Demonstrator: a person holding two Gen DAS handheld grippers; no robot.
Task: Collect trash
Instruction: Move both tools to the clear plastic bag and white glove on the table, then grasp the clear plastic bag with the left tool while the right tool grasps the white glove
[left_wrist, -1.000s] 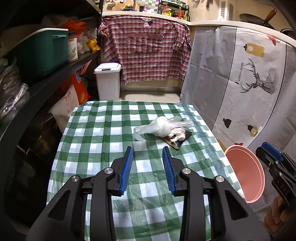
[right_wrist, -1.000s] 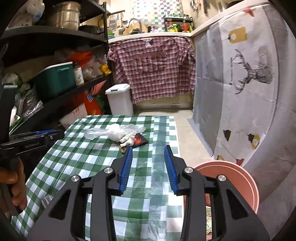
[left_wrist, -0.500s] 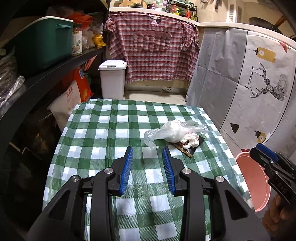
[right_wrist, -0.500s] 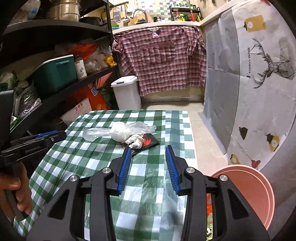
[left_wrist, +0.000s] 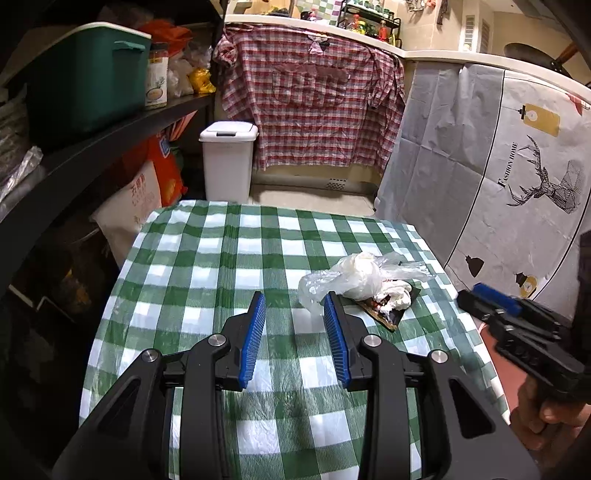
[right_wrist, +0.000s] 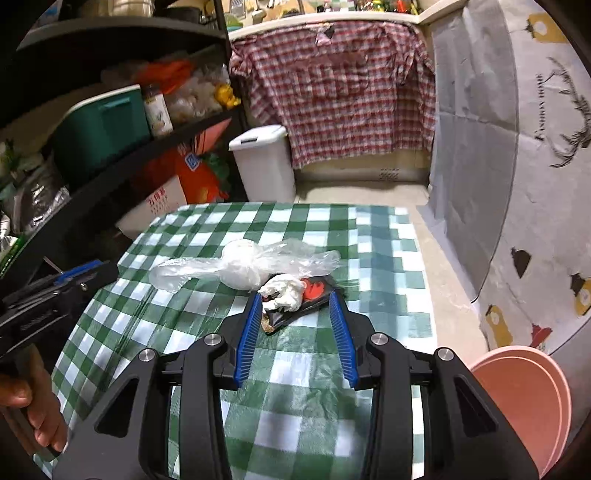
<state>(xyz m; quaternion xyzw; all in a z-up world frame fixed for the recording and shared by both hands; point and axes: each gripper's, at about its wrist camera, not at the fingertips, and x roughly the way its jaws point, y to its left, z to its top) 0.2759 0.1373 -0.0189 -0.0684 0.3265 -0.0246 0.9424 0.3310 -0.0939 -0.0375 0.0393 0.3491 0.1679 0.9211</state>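
Observation:
A small pile of trash lies on the green checked tablecloth (left_wrist: 229, 266). It is a crumpled clear plastic bag (left_wrist: 354, 277), a white tissue wad (left_wrist: 397, 297) and a black wrapper with red print (left_wrist: 388, 317). My left gripper (left_wrist: 293, 299) is open just left of the bag's near end, with nothing between its fingers. My right gripper (right_wrist: 295, 297) is open too. The tissue wad (right_wrist: 282, 291) and the black wrapper (right_wrist: 316, 291) lie between its fingertips, and the pads do not press on them. The plastic bag (right_wrist: 243, 264) lies just beyond.
A white lidded bin (left_wrist: 227, 158) stands on the floor beyond the table. A pink basin (right_wrist: 524, 398) sits low at the table's right side. Dark shelves (left_wrist: 92, 136) with a green box run along the left. A covered wall closes the right.
Both grippers have come forward and down toward the trash pile, the right one farther. The right fingertips now stand on either side of the wrapper and tissue. Neither jaw width has changed.

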